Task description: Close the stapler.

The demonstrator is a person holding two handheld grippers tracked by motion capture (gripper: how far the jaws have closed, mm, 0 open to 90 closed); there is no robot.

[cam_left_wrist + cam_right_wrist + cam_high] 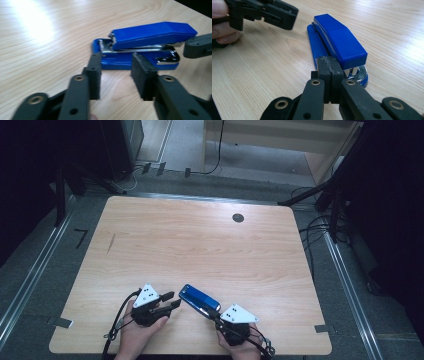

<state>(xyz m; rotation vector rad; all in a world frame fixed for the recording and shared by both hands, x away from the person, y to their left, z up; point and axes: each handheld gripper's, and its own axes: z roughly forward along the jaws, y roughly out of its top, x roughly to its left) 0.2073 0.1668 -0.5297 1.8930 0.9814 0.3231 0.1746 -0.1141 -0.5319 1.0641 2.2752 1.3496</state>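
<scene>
Left claw (176, 299): part open, gap betw pads, nothing in the gap. Pads pointed at long side of blue stapler (140, 47), just short of it, not touching. Seen from left gripper view: stapler lies beyond the pad tips, bare wood betw pads and base. Held in left hand (134, 332) at near edge of counter (200, 245).

Right claw (329, 68): pads pressed flat together, closed, nothing clamped. Tips just beside stapler's rear end, near the metal hinge part; contact w/ base — cannot tell. Right hand (240, 347) at near edge, right of left hand.

Stapler: on counter, near front edge, roughly centre, betw the two claws. Lying on its base, top arm slightly raised at front, metal magazine visible under it. Set diagonal in high view, one end toward left claw, other end at right claw.

Edges/room: counter bare wood otherwise. Wide open stretch beyond stapler up to far edge; free room to left and right sides too. Small round grommet hole (238, 217) near far edge, well apart from stapler. Dark scratch mark (110, 243) on left part of surface. Tight room only on near side: both hands and cables crowd front edge. Floor w/ cables (315, 227) beyond far and right edges.
</scene>
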